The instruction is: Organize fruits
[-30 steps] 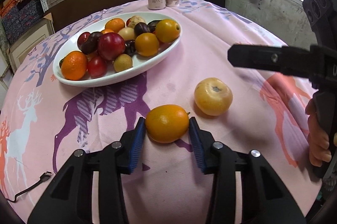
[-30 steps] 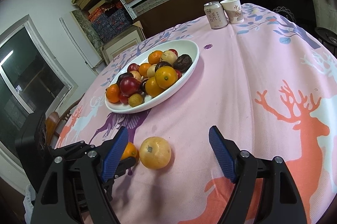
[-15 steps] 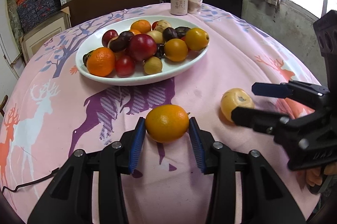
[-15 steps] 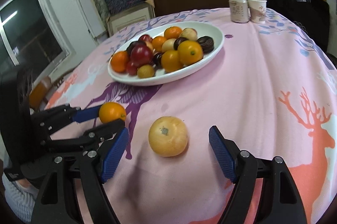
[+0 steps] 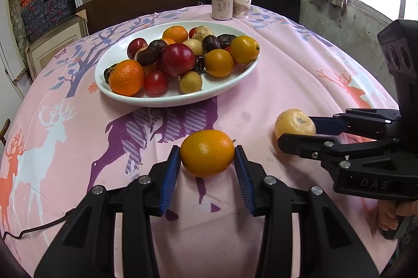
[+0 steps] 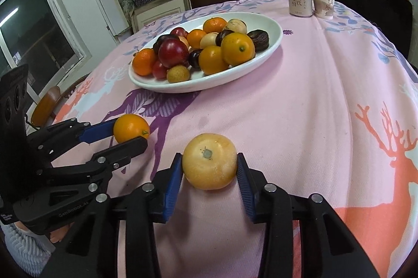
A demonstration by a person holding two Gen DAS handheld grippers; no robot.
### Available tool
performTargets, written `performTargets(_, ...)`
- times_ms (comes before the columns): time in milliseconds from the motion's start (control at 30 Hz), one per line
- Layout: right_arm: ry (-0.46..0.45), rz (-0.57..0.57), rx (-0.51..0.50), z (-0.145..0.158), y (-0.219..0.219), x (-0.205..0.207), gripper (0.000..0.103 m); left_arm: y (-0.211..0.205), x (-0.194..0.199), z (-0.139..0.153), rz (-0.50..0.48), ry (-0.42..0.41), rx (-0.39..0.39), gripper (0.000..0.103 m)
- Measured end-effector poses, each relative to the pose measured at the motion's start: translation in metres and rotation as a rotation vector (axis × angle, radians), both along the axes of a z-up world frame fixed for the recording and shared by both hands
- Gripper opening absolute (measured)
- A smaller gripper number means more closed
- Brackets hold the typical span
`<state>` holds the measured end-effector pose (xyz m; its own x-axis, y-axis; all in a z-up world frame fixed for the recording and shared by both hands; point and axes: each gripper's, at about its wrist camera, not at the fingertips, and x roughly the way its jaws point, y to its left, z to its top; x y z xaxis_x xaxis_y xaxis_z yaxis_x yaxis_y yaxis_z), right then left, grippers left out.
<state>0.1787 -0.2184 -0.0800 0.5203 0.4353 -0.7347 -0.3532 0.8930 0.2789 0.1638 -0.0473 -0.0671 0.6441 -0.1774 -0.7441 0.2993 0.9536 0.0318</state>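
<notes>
Left gripper (image 5: pixel 207 160): blue pads closed against both sides of an orange (image 5: pixel 207 156), which sits between the fingers just above the pink tablecloth (image 5: pixel 287 74).

Right gripper (image 6: pixel 209 171): pads pressed on both sides of a pale yellow fruit (image 6: pixel 209 164), stem scar facing the camera; contact with the cloth below cannot be told.

The two held fruits are near each other, side by side. Beyond them, a white plate (image 6: pixel 266 24) heaped with mixed fruit. At the far table edge, a can (image 5: pixel 222 5) touching a paper cup (image 5: pixel 242 5).
</notes>
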Motion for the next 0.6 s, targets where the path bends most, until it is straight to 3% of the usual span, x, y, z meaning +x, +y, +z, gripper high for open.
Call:
performTargets(300,-0.043,-0.04,0.061,0.012,-0.011,-0.005,0.041,0.003,-0.004,0.006,0.017,-0.031,-0.003,0.041)
performTargets(600,-0.107,-0.1,0.116,0.049,-0.028,0.01,0.041,0.019,0.015,0.036,0.062,-0.086,-0.018,0.041)
